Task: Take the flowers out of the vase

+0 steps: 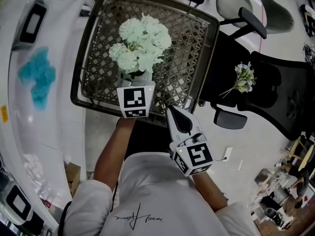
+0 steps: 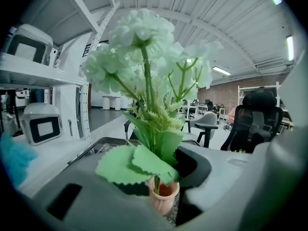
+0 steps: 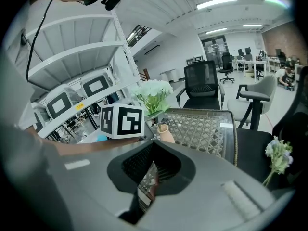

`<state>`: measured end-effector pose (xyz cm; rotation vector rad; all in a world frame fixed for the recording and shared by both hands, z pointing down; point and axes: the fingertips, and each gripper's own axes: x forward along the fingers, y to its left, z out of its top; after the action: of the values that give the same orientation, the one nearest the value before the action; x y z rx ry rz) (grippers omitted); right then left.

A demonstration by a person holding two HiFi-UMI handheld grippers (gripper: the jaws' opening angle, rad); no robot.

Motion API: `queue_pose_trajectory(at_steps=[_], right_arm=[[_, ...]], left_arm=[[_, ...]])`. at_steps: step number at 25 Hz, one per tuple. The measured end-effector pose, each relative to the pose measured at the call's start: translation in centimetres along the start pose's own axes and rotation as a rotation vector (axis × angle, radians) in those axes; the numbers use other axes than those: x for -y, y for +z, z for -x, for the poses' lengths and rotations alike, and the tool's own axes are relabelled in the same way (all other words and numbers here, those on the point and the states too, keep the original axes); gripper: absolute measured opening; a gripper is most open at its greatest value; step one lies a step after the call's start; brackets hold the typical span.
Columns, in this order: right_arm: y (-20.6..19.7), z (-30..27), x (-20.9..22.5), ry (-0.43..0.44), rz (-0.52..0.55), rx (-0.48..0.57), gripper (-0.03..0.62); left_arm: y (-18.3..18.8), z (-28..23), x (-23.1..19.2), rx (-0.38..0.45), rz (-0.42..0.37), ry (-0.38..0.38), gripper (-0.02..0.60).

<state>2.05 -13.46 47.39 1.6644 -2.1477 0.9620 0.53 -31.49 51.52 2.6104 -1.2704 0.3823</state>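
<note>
A bunch of pale green-white flowers stands upright in a small pink vase on a woven wicker table top. My left gripper reaches in from the near edge and is shut on the vase. In the left gripper view the vase sits between the jaws, with the stems and leaves rising out of it. My right gripper hangs at the table's near edge, right of the vase, shut and empty. The right gripper view shows the vase and flowers ahead, past the left gripper's marker cube.
A second small bunch of flowers lies on a black office chair to the right of the table. White shelves with boxed devices and a blue thing run along the left. A grey chair stands beyond the table.
</note>
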Motion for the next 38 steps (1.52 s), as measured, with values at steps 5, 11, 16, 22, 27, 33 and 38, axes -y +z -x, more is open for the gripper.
queue_pose_trajectory(at_steps=[5, 11, 16, 22, 27, 33, 38], right_arm=[[0.8, 0.3, -0.2, 0.007, 0.012, 0.018, 0.002], [2.0, 0.2, 0.1, -0.005, 0.030, 0.054, 0.002], [3.5, 0.1, 0.6, -0.019, 0.048, 0.088, 0.002], [5.4, 0.0, 1.2, -0.035, 0.073, 0.129, 0.002], [6.2, 0.2, 1.2, -0.033, 0.079, 0.152, 0.002], [6.9, 0.5, 0.4, -0.015, 0.076, 0.174, 0.003], [7.5, 1.0, -0.2, -0.003, 0.073, 0.189, 0.003]], left_arm=[[0.7, 0.5, 0.3, 0.006, 0.009, 0.001, 0.101], [1.7, 1.2, -0.1, 0.017, 0.018, 0.012, 0.100], [2.8, 1.9, -0.1, 0.027, 0.012, 0.015, 0.100], [3.9, 2.7, 0.3, 0.038, 0.012, 0.011, 0.098], [4.8, 3.6, 0.7, 0.045, 0.040, 0.006, 0.095], [6.3, 4.6, 0.5, 0.070, 0.009, 0.020, 0.095], [7.0, 5.1, 0.4, 0.075, 0.020, 0.026, 0.094]])
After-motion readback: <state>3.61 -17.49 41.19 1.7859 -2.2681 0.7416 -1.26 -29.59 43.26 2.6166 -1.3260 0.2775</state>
